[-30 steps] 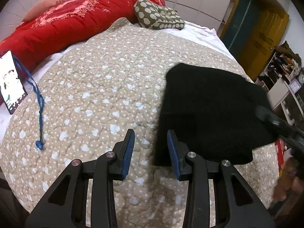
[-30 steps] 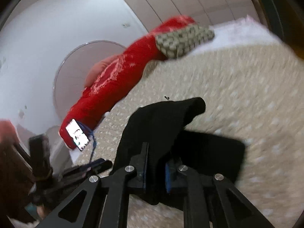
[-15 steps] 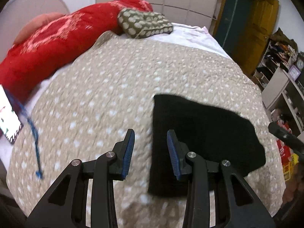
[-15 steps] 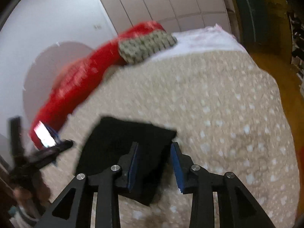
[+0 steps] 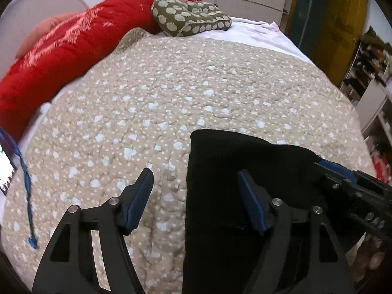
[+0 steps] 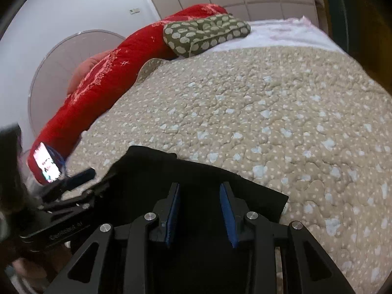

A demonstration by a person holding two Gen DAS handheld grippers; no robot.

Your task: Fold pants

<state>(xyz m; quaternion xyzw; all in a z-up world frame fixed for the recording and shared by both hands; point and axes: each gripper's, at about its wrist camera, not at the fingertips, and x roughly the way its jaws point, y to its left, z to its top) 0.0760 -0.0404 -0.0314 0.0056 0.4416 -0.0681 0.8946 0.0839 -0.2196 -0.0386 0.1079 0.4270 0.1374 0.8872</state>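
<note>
The black pants (image 5: 235, 171) lie folded on the bed (image 5: 196, 85). The left tool (image 5: 196, 183) is wide open, holding nothing. The right tool (image 6: 199, 198) is open and holds nothing too.

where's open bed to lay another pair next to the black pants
Widest bare quilt lies between the black pants and the green dotted pillow. A narrower strip runs left of the pants toward the blue cord. Crowded: red comforter and phone along the left edge.
</note>
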